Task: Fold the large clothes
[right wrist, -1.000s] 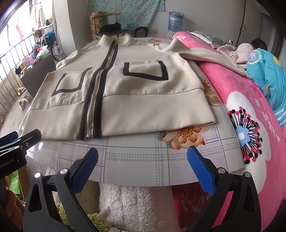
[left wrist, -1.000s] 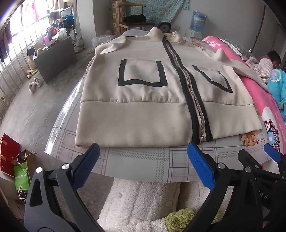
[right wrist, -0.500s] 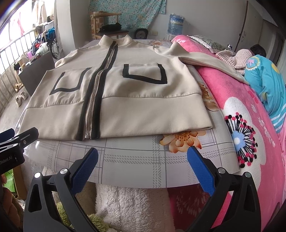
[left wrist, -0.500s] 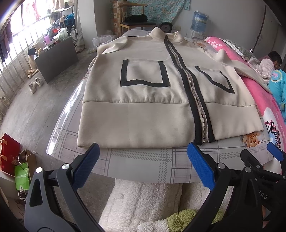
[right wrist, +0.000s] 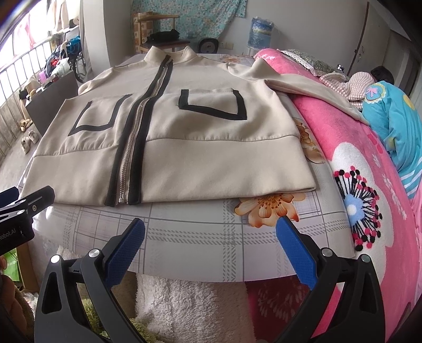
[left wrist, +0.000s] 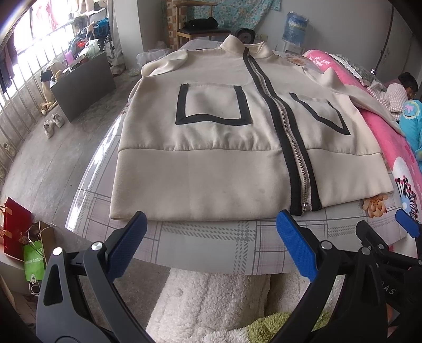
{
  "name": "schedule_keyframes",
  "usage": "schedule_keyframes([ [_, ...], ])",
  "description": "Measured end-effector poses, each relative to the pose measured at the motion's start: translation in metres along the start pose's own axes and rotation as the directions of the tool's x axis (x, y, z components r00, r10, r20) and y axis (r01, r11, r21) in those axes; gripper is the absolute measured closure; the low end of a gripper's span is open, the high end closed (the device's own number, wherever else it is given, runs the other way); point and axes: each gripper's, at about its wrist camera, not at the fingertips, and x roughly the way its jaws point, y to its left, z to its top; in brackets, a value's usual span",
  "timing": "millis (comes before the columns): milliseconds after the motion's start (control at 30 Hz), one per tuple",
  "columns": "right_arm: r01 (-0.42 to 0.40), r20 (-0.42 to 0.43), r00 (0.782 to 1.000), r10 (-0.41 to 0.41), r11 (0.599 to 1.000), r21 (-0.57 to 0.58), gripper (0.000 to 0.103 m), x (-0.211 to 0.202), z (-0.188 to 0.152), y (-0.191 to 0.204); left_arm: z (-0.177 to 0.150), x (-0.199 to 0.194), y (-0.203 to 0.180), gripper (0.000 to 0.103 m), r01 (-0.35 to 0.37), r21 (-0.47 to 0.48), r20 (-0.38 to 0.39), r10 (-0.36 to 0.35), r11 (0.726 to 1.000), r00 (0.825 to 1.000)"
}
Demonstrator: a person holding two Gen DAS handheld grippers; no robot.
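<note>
A cream zip jacket (left wrist: 211,147) with black pocket outlines lies flat, front up, on a checked table (left wrist: 211,245); it also shows in the right wrist view (right wrist: 200,147). Its collar points away from me. One sleeve (right wrist: 311,87) trails onto the pink bed; the other sleeve (left wrist: 163,63) hangs off the far left. My left gripper (left wrist: 211,237) is open and empty just before the jacket's hem. My right gripper (right wrist: 211,242) is open and empty over the table's near edge (right wrist: 211,253), right of the zip's end.
A pink flowered bed (right wrist: 369,171) adjoins the table on the right, with a person in blue (right wrist: 395,118) lying there. A white fluffy rug (left wrist: 211,303) lies below. Bags (left wrist: 23,242) stand on the floor at left. A chair (left wrist: 200,23) and water bottle (left wrist: 295,29) stand behind.
Both grippers have moved forward toward the jacket's hem, which now looks nearer and larger. Both stay open. The jacket has not moved.
</note>
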Motion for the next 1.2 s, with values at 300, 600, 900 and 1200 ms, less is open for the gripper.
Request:
schedule_keyframes([
  [300, 0.000, 0.000, 1.000, 0.000, 1.000, 0.000, 0.006, 0.0010, 0.0010, -0.0003, 0.0019, 0.0012, -0.0001, 0.008, -0.006, -0.003, -0.002, 0.006, 1.000, 1.000],
  [600, 0.001, 0.000, 1.000, -0.001, 1.000, 0.000, 0.006, 0.0006, 0.0007, -0.0004, 0.0023, 0.0013, 0.0000, 0.008, -0.006, -0.004, -0.002, 0.006, 1.000, 1.000],
  [900, 0.012, 0.007, 1.000, -0.012, 1.000, -0.012, 0.006, -0.0017, 0.0038, 0.0011, 0.0027, 0.0005, 0.0014, 0.008, -0.008, -0.005, 0.001, 0.008, 1.000, 1.000],
  [1200, 0.015, 0.010, 1.000, -0.015, 1.000, -0.015, 0.006, -0.0024, 0.0049, 0.0017, 0.0043, -0.0015, 0.0043, 0.008, -0.014, -0.006, 0.005, 0.014, 1.000, 1.000],
])
